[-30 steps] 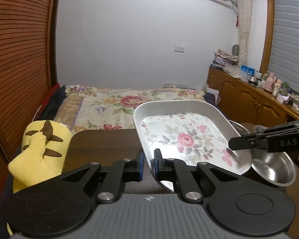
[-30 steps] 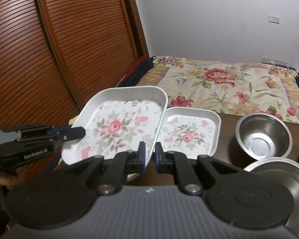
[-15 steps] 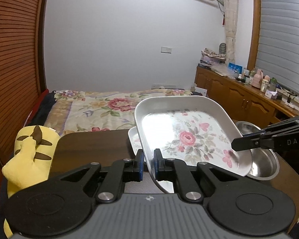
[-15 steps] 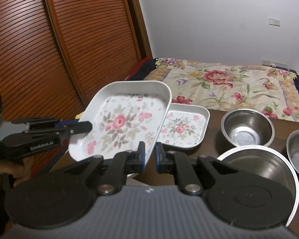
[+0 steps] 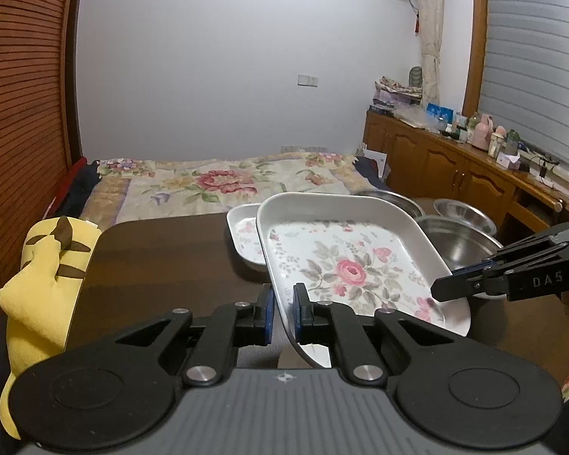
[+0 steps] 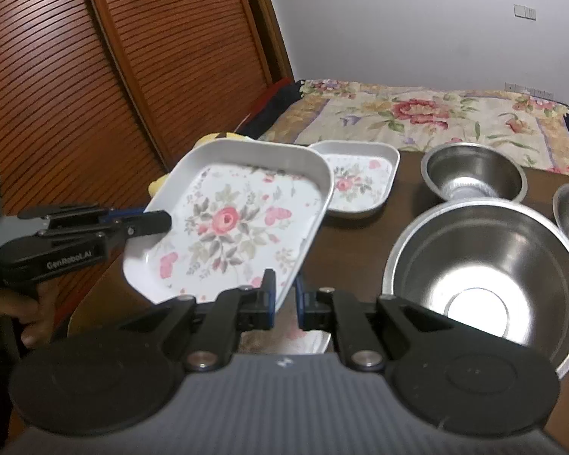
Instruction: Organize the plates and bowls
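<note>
Floral large plate (image 5: 345, 265) | left claw (image 5: 282, 313), right claw (image 6: 284, 297) both clamped on its rim | lower level onto small plate (image 6: 354, 180) | release together

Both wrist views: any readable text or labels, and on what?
"DAS": on the right gripper, seen from the left wrist; cut off, possibly part of a longer word.
"GenRobot.AI": on the left gripper, seen from the right wrist.
Items on the sideboard: labels too small to read.

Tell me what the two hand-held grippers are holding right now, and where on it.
Both hold the large floral tray: left hand-held gripper and right hand-held gripper each clamp its rim on opposite sides.
</note>
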Tool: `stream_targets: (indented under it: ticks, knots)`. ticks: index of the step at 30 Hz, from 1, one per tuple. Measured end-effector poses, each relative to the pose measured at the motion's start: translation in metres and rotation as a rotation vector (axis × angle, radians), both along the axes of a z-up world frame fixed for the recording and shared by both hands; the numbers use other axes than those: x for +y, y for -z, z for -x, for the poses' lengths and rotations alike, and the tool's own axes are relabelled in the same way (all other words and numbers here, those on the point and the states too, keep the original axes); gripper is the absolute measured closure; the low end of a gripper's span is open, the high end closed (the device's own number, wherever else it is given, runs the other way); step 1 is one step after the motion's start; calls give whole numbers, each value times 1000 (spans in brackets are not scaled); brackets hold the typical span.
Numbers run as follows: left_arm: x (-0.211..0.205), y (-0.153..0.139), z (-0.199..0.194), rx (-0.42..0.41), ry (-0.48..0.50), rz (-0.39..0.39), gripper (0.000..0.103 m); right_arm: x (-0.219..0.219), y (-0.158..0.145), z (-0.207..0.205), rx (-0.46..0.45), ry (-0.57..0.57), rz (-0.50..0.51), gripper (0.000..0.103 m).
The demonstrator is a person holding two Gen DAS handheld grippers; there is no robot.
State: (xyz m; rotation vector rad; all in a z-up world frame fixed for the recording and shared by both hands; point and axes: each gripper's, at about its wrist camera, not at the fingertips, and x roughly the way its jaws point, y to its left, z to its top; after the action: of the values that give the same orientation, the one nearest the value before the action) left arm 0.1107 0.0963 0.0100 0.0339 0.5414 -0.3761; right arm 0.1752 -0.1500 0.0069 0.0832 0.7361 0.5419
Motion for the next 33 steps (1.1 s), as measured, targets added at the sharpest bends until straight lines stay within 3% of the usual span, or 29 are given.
stream_targets:
  ticks: [20, 33]
  knots:
    - [-7, 31, 40, 44, 15, 3, 93, -9, 30, 36, 50, -27, 2, 91]
    - [-9, 46, 42, 63, 6, -22, 93, 0, 34, 40, -1, 2, 47, 91]
